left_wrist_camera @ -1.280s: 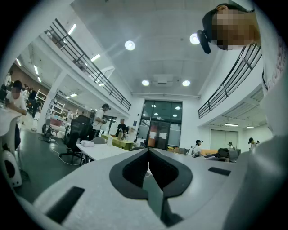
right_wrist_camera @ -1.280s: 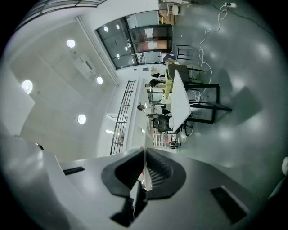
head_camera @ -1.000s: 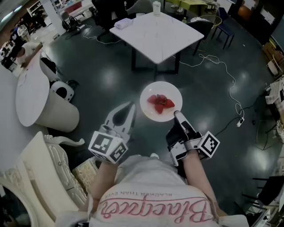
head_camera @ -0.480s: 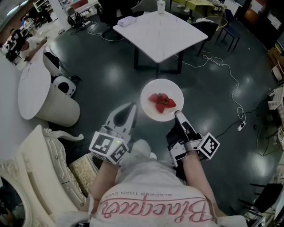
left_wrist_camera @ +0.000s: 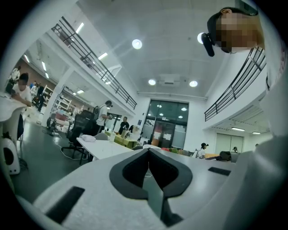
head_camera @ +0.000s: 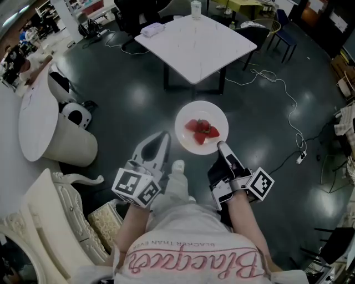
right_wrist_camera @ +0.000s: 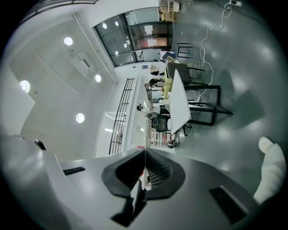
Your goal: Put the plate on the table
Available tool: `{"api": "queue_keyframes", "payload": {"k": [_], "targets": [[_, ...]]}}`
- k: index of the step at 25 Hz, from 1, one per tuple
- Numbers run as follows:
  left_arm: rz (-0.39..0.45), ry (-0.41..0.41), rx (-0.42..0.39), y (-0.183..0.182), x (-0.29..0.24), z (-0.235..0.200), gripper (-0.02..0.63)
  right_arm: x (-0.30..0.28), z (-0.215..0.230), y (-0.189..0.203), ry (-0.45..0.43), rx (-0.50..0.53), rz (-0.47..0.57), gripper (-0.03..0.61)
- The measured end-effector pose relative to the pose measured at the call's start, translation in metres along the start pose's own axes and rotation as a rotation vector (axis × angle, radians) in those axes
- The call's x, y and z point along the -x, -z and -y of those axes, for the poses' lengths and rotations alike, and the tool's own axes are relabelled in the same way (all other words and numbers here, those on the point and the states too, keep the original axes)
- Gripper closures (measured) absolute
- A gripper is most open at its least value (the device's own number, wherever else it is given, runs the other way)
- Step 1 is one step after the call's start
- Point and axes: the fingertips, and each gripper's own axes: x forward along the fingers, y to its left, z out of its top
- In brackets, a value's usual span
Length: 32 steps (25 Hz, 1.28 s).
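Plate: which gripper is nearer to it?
Right. The right gripper is shut on the near rim of the plate; the left gripper, shut and empty, sits just off its left edge, apparently not touching.

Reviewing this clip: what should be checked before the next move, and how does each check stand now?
1. Right gripper shut on the plate rim: ok.
2. Red food sits mid-plate, none spilled: ok.
3. Left gripper shut, empty, apart from the plate: ok.
4. Table has bare space; the cup and a white bundle stand near its far edges: ok.
5. Plate above the table: not ok, it hangs over the floor short of it.
6. Grip firm enough: cannot tell.
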Motion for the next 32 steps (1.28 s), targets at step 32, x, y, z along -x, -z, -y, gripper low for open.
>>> {"api": "queue_keyframes", "payload": {"k": [32], "targets": [[-0.003, 0.116, 0.066, -0.038, -0.231, -0.201, 0.609, -0.277, 0.043, -0.098, 0.113, 0.099, 0.059, 0.571]]}}
